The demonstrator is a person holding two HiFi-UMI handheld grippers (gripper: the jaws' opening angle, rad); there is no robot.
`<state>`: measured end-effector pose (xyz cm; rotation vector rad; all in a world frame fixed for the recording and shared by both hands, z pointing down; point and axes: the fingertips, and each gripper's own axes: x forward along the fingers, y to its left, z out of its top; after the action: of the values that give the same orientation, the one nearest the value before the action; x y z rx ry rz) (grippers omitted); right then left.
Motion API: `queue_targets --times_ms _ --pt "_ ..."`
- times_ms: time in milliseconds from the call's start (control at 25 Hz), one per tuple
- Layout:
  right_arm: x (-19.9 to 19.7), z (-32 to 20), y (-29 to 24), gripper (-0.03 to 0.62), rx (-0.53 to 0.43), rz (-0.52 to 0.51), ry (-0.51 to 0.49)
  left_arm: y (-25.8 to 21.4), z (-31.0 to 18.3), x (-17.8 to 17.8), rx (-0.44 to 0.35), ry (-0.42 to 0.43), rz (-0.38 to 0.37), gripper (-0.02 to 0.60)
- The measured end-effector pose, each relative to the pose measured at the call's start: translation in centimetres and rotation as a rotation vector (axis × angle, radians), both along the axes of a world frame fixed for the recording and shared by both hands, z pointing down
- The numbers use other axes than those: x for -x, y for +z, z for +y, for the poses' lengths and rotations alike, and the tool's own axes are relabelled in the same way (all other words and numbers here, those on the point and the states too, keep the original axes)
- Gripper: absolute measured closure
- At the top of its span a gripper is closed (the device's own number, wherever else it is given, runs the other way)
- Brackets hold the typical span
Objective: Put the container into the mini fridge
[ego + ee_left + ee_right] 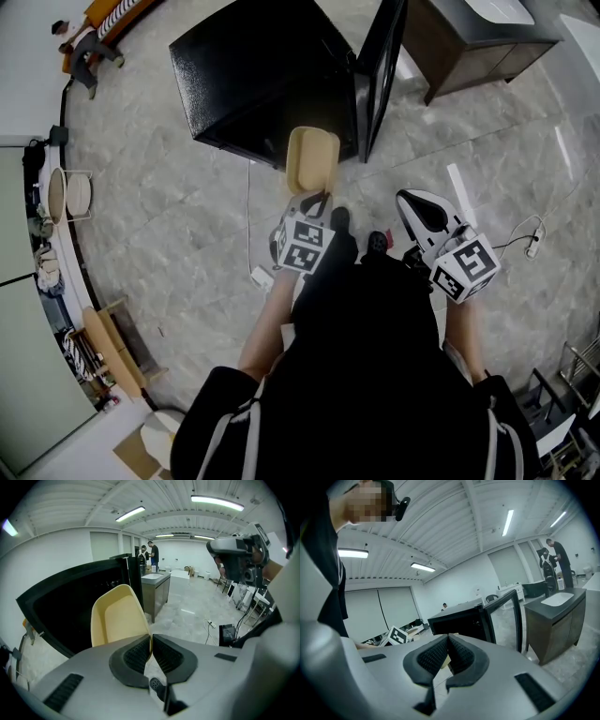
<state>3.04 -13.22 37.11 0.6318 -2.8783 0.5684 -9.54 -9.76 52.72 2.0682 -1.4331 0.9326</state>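
Container [312,159] (left gripper [316,199] pinching) beside open door [380,73] of mini fridge [258,75].

Got a grey marbled tile floor [187,187] everywhere, with a white power strip [535,240] and its cable lying out on the right. Dark vanity cabinet [469,42] with a white sink [557,598] on top, standing on its own. Plain white walls [56,550], ribbed white ceiling [440,527], long strip lights [217,502] all switched on. Big pale blinds [379,613] along one side. Couple of people [151,554] way off at the back.
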Motion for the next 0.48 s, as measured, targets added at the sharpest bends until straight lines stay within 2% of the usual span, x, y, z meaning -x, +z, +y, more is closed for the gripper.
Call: queue_targets --times_ms 480 --pt "5.5 -2.1 2.1 0.576 0.007 0.085 0.123 5.8 -5.1 6.7 0.08 0.112 -0.053 0.535"
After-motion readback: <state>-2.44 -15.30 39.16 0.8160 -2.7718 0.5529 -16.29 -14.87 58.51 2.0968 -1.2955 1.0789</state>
